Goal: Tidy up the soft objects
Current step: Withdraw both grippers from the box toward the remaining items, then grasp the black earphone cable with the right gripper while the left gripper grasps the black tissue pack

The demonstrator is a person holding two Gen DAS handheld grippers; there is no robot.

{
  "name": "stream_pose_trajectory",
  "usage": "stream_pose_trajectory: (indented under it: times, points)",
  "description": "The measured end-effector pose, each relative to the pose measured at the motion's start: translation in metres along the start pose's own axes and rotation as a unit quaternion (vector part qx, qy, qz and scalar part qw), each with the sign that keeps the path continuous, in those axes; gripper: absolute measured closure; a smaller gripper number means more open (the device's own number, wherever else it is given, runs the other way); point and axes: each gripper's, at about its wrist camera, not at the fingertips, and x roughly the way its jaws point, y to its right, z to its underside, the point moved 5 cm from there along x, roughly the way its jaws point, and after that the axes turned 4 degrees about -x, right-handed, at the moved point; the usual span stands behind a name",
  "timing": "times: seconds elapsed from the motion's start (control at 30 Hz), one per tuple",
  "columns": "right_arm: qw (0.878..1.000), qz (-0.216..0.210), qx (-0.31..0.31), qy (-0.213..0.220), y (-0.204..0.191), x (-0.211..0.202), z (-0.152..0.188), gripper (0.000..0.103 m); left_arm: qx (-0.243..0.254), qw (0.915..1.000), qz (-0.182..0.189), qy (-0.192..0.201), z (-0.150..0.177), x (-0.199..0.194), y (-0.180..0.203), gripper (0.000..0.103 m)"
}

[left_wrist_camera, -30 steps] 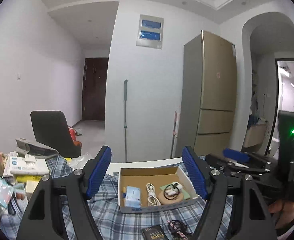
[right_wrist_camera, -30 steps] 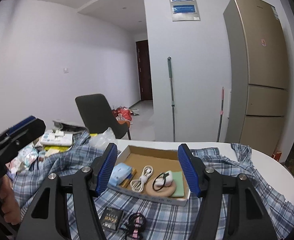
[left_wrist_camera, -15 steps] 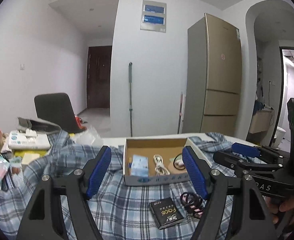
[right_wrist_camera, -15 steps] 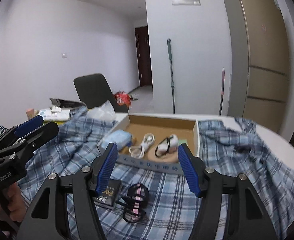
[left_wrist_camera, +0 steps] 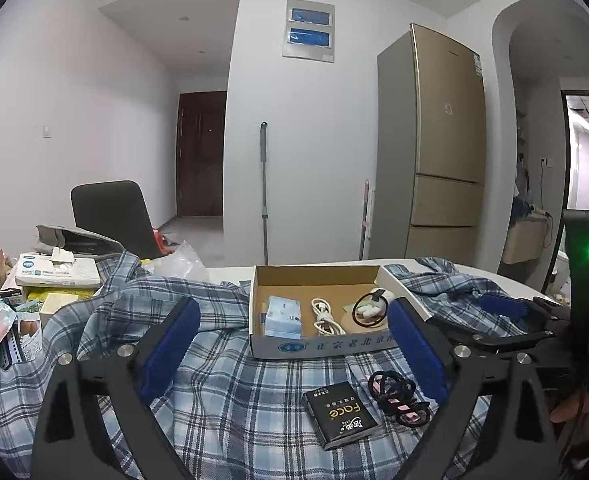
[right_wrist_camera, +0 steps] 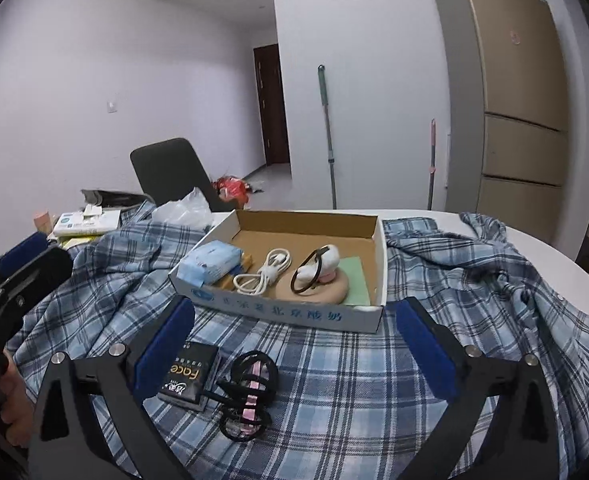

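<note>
Left hand-held gripper (left_wrist_camera: 294, 350): jaws are seen spread wide and opening, low over the shirt; only cloth and small items lie beneath the gap, nothing is pressed by the blue pads (left_wrist_camera: 170, 354).
Right hand-held gripper (right_wrist_camera: 294, 350): jaws are likewise wide and opening, nothing clamped; it is also seen at the right edge of the left wrist view (left_wrist_camera: 502, 320).
Plaid shirt (right_wrist_camera: 474, 280): a blue-and-white checked shirt is spread, rumpled, over the white table (right_wrist_camera: 566, 268), under the box and both grippers.
Cardboard box (right_wrist_camera: 358, 316): an open shallow box rests on the shirt, ahead of both grippers.
Box contents: a blue tissue pack (right_wrist_camera: 210, 260), a coiled white cable (right_wrist_camera: 266, 270), a black hair tie (right_wrist_camera: 310, 270) on a white and pink object, and a green card (right_wrist_camera: 356, 280) are held inside.
Black packet (left_wrist_camera: 340, 414): it lies on the shirt in front of the box, labelled "Face".
Hair ties (right_wrist_camera: 248, 396): a black and pink bundle is touching or just beside the packet.
Table's left end: tissue packs (left_wrist_camera: 56, 270) and boxes are piled there.
</note>
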Motion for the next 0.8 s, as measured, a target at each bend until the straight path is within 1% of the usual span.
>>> stream_pose_trajectory:
  times: [0.07, 0.17, 0.4, 0.5, 0.6, 0.7, 0.8]
  points:
    - [1.0, 0.002, 0.001, 0.0, 0.001, 0.0, 0.0, 0.001, -0.003, 1.0, -0.007, -0.005, 0.001, 0.003, -0.002, 0.0]
    - [1.0, 0.001, -0.002, -0.004, -0.001, 0.002, 0.0, 0.001, -0.01, 0.9999, -0.006, -0.01, 0.001, 0.005, -0.005, 0.0]
    - [0.999, -0.017, -0.017, -0.023, -0.01, 0.01, 0.006, 0.001, -0.021, 0.9992, -0.014, -0.03, 0.003, 0.012, -0.011, 0.0]
    - [0.998, -0.044, -0.017, -0.047, -0.015, 0.019, 0.01, 0.001, -0.034, 0.9989, -0.022, -0.024, 0.002, 0.011, -0.017, 0.0]
    - [0.996, -0.06, -0.012, -0.062, -0.017, 0.022, 0.015, 0.001, -0.037, 0.9985, -0.024, -0.032, 0.003, 0.014, -0.019, 0.0]
    - [0.994, -0.072, -0.021, -0.08, -0.022, 0.026, 0.022, 0.002, -0.037, 0.9986, -0.022, -0.032, 0.003, 0.014, -0.02, 0.0]
    - [0.989, -0.082, -0.044, -0.112, -0.034, 0.035, 0.032, 0.008, -0.033, 0.9987, -0.021, -0.031, 0.004, 0.014, -0.018, 0.0]
